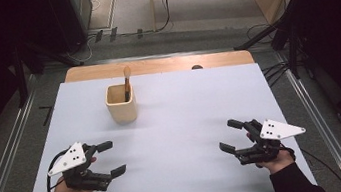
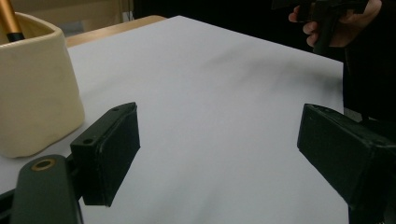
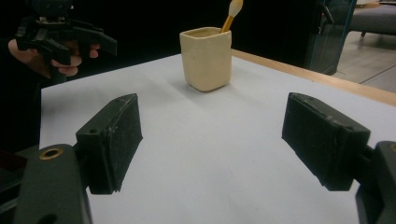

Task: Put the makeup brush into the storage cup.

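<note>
- Left gripper (image 1: 110, 158): held in the person's left hand (image 1: 71, 191) near the table's near left corner, jaws spread wide and holding nothing; in the left gripper view only bare sheet (image 2: 224, 116) lies between the two black pads.
- Right gripper (image 1: 231, 135): held in the right hand (image 1: 276, 161) near the near right corner, jaws likewise spread and empty; the right gripper view shows white sheet between its pads.
- Cup (image 1: 120, 103): cream, squarish, upright on the sheet, ahead of the left gripper and a little to its inner side; well apart from both grippers. In the left gripper view it stands just beyond the left pad, at the frame's left edge (image 2: 35, 88); in the right gripper view it stands farther off, ahead and between the pads (image 3: 206, 58).
- Brush (image 1: 127, 84): orange handle with a pale rounded end, standing in the cup and leaning on its far right corner; its end rises above the rim (image 3: 232, 11).
- Table (image 1: 154, 66): wooden edge visible beyond the sheet, on the far side from both grippers.
</note>
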Demonstrator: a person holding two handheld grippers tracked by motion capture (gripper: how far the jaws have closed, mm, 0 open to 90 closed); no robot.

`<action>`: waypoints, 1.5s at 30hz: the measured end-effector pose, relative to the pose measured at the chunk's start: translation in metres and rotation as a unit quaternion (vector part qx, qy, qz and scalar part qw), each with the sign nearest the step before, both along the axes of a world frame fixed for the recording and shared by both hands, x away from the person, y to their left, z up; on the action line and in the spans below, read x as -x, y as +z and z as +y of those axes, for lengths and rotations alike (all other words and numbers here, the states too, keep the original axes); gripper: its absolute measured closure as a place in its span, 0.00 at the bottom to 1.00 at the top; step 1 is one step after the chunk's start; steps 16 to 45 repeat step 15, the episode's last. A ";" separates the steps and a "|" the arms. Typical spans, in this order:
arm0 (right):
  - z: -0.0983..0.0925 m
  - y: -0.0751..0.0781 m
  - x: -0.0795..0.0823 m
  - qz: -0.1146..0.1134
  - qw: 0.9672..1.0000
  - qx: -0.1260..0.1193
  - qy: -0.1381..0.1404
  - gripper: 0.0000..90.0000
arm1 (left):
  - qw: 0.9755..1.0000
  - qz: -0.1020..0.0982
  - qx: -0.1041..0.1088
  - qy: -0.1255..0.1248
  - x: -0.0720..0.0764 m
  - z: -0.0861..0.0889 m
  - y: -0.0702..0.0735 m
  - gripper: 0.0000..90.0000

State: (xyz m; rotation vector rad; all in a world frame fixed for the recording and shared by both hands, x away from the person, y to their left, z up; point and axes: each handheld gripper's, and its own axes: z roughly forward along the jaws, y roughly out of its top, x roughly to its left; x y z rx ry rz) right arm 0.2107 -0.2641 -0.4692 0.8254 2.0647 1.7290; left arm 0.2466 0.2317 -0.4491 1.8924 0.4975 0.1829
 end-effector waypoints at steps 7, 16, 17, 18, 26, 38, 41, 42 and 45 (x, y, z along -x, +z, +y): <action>0.001 0.000 0.000 0.002 1.000 0.001 0.000 0.23 | 1.000 0.001 0.001 0.001 -0.001 0.001 0.000 0.14; 0.004 -0.002 -0.002 0.006 1.000 0.003 0.004 0.23 | 1.000 0.007 0.004 0.005 -0.003 0.002 -0.001 0.12; 0.004 -0.002 -0.002 0.006 1.000 0.003 0.004 0.23 | 1.000 0.007 0.004 0.005 -0.003 0.002 -0.001 0.12; 0.004 -0.002 -0.002 0.006 1.000 0.003 0.004 0.23 | 1.000 0.007 0.004 0.005 -0.003 0.002 -0.001 0.12; 0.004 -0.002 -0.002 0.006 1.000 0.003 0.004 0.23 | 1.000 0.007 0.004 0.005 -0.003 0.002 -0.001 0.12; 0.004 -0.002 -0.002 0.006 1.000 0.003 0.004 0.23 | 1.000 0.007 0.004 0.005 -0.003 0.002 -0.001 0.12; 0.004 -0.002 -0.002 0.006 1.000 0.003 0.004 0.23 | 1.000 0.007 0.004 0.005 -0.003 0.002 -0.001 0.12; 0.004 -0.002 -0.002 0.006 1.000 0.003 0.004 0.23 | 1.000 0.007 0.004 0.005 -0.003 0.002 -0.001 0.12; 0.004 -0.002 -0.002 0.006 1.000 0.003 0.004 0.23 | 1.000 0.007 0.004 0.005 -0.003 0.002 -0.001 0.12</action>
